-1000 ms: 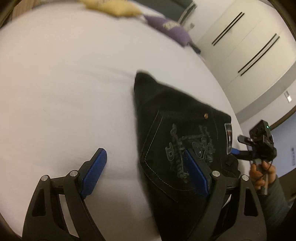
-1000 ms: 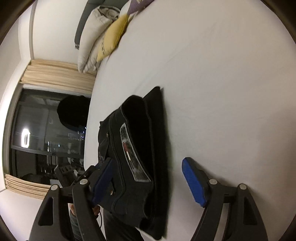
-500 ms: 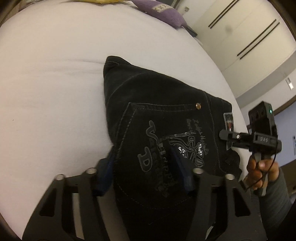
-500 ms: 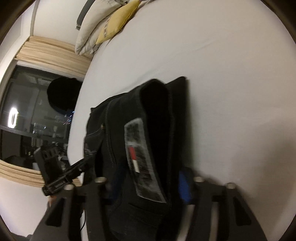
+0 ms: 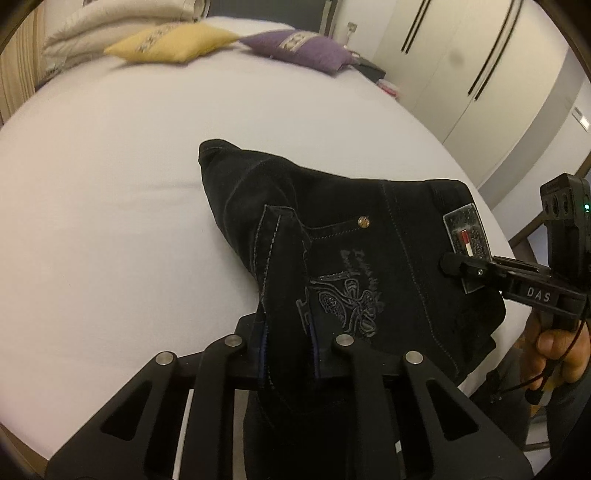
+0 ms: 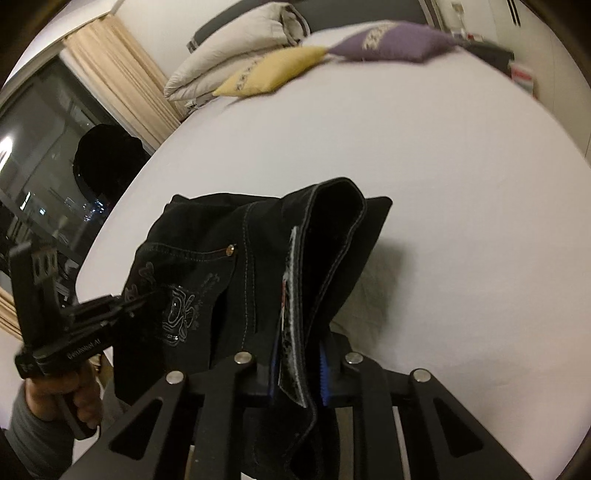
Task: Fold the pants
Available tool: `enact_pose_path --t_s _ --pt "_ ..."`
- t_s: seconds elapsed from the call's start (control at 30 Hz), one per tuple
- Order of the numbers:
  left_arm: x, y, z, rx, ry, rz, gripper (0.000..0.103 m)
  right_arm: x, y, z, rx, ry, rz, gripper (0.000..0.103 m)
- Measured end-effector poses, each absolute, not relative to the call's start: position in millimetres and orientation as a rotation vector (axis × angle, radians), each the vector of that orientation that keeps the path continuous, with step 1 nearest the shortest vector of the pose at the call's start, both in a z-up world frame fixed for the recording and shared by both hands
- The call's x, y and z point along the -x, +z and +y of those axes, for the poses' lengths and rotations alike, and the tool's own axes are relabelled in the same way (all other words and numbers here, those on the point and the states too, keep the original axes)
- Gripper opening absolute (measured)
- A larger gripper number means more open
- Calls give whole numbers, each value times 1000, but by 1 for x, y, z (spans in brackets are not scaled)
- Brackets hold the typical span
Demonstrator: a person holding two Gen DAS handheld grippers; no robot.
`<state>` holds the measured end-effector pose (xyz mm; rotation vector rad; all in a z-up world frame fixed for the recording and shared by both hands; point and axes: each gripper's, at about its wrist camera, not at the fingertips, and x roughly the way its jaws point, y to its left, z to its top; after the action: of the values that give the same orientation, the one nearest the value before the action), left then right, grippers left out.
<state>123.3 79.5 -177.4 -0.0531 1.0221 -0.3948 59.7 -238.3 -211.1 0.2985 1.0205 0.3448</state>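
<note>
Black jeans (image 5: pixel 332 236) with an embroidered back pocket lie folded on a white bed (image 5: pixel 110 184). My left gripper (image 5: pixel 288 354) is shut on the pocket-side edge of the jeans, lifting it off the sheet. My right gripper (image 6: pixel 299 365) is shut on the waistband by the label patch (image 6: pixel 288 295), also raised. The right gripper shows in the left wrist view (image 5: pixel 465 266), the left gripper in the right wrist view (image 6: pixel 122 302). The far corner of the jeans (image 6: pixel 376 203) rests on the bed.
A yellow cushion (image 5: pixel 170 44), a purple cushion (image 5: pixel 299 50) and white pillows (image 5: pixel 122 18) sit at the head of the bed. White wardrobe doors (image 5: pixel 480 74) stand to the right. A dark window and curtain (image 6: pixel 110 85) are at the left.
Both grippers went from open beside the jeans to shut on them. The near edge of the jeans has risen off the bed and both cameras have tilted up toward the pillows.
</note>
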Motion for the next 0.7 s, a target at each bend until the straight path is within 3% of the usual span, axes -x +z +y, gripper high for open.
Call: enact_pose_path --t_s 0.4,0.7 --pt "-155 -111 43 17 -403 905 14 -73 -147 -273 -241 307 901 18" --pt "-199 -161 -9 -4 -402 970 15 -109 -185 -300 -269 232 967 18"
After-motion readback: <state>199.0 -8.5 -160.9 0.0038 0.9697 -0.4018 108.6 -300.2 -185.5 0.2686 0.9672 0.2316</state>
